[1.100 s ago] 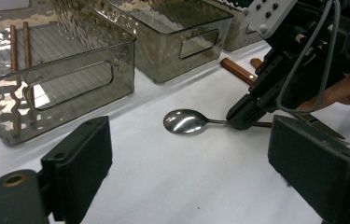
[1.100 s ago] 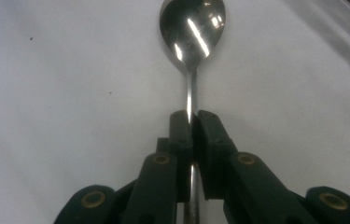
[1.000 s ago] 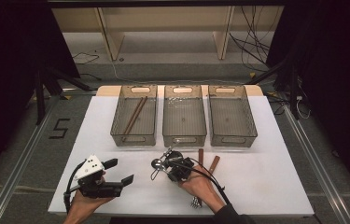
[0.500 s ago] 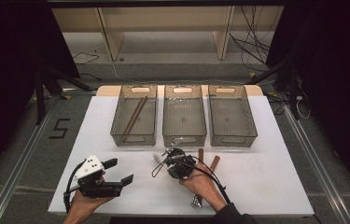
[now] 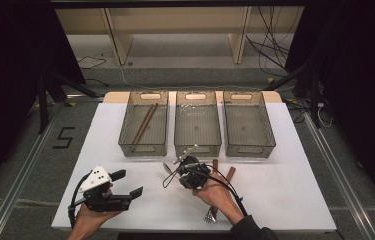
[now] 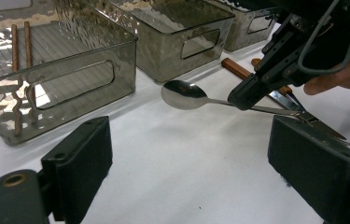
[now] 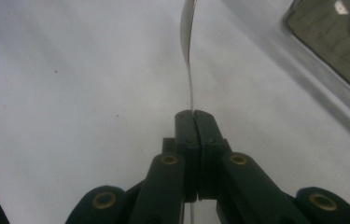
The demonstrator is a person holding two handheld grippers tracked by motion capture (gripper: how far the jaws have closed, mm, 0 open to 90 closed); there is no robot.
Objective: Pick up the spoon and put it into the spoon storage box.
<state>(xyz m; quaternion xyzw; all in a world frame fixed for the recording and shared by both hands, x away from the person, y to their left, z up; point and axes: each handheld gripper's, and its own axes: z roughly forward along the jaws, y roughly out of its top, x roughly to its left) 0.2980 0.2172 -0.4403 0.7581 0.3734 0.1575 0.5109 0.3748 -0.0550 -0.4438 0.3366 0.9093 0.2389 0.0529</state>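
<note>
- High view: white table (image 5: 285, 195) evenly lit from above, surroundings near black, image soft and grainy.
- Left gripper view: glare ripples on bin (image 6: 60, 74) walls, near jaws blurred.
- Right gripper view: tabletop dull grey, spoon (image 7: 187, 28) tip blurred.

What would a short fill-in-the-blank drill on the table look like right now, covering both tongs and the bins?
1. The right tongs are shut on the handle of a ____.
2. The left tongs stand ____, with nothing between their jaws.
3. The brown chopsticks lie in the ____ bin of the three.
4. The spoon has its bowl just in front of the ____ bin.

Missing words: spoon; open; left; middle
</note>
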